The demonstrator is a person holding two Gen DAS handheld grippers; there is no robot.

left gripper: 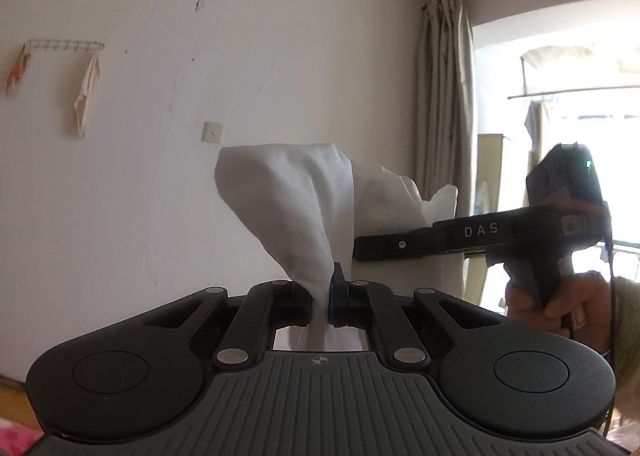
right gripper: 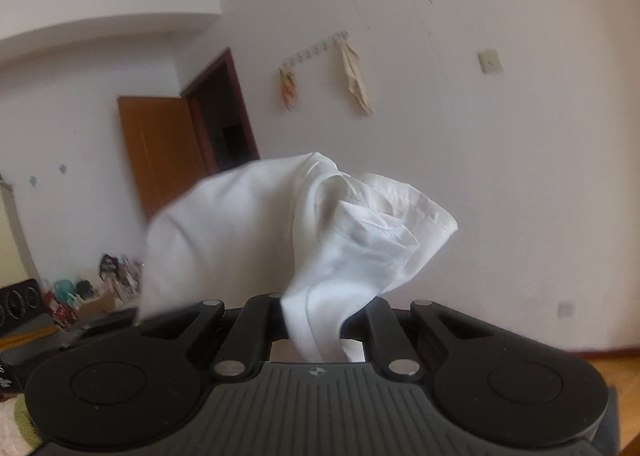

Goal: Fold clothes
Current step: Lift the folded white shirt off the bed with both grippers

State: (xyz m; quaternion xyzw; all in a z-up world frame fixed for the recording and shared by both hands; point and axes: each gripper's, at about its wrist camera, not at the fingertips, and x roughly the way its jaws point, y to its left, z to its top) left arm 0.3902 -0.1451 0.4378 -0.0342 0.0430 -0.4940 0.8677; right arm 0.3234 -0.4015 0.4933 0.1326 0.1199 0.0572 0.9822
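A white garment (left gripper: pixel 296 208) is held up in the air in front of a white wall. My left gripper (left gripper: pixel 322 296) is shut on a bunched edge of it, the cloth fanning out above the fingers. In the left wrist view the right gripper (left gripper: pixel 384 248) reaches in from the right, held by a person's hand (left gripper: pixel 552 304), its tip against the same cloth. In the right wrist view the white garment (right gripper: pixel 280 232) billows over my right gripper (right gripper: pixel 314 332), which is shut on a fold with a hemmed edge; the fingertips are hidden under the cloth.
A hook rail with a beige cloth (left gripper: pixel 86 96) hangs on the wall. A grey curtain (left gripper: pixel 440 104) and bright balcony opening (left gripper: pixel 560 116) lie to the right. An open wooden door (right gripper: pixel 160 152) and floor clutter (right gripper: pixel 100 284) lie to the left in the right wrist view.
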